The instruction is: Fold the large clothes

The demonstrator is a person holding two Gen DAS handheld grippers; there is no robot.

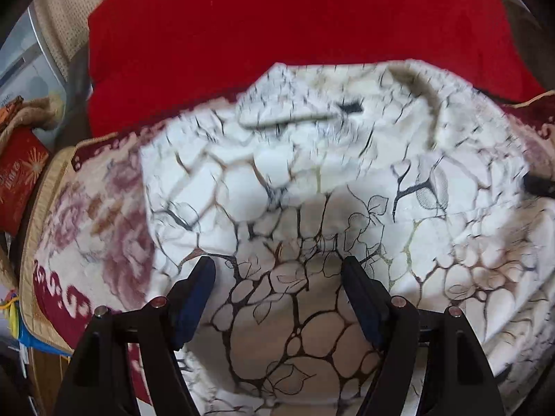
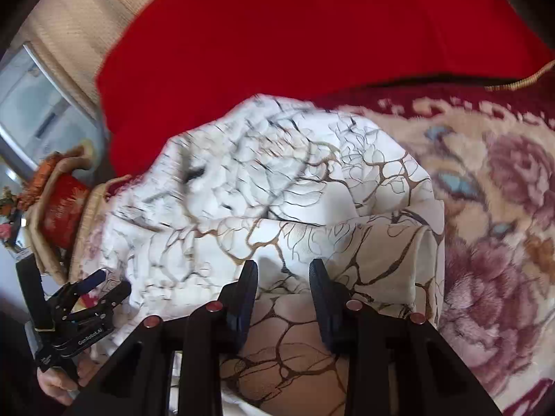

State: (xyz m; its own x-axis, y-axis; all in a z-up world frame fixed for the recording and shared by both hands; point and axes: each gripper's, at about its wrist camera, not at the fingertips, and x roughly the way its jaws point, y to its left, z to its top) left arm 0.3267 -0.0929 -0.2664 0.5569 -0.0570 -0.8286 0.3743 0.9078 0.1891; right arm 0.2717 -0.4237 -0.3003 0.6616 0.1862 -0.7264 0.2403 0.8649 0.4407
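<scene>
— Where's the white garment (image 1: 312,187)?
— Spread on the floral blanket (image 2: 492,187), collar toward the red cushion (image 1: 277,17).
— And the tools?
— Both tilt steeply down at its near hem. The left gripper (image 1: 279,277) stands spread wide; the right gripper (image 2: 283,274) is narrower, cloth between its jaws, whether pinched I cannot tell.

left hand-held gripper (image 1: 279,270): black plastic body, two angular black fingers (image 1: 360,287) with dark blue pads on their inner faces
left gripper screws: round silver and reddish bolt heads on the finger bases
left gripper marking: small white lettering on the black body, seen from the right wrist view
right hand-held gripper (image 2: 283,274): same black frame, dark blue inner pads, reddish round bolt heads
hand (image 2: 60,381): bare, no sleeve visible
</scene>
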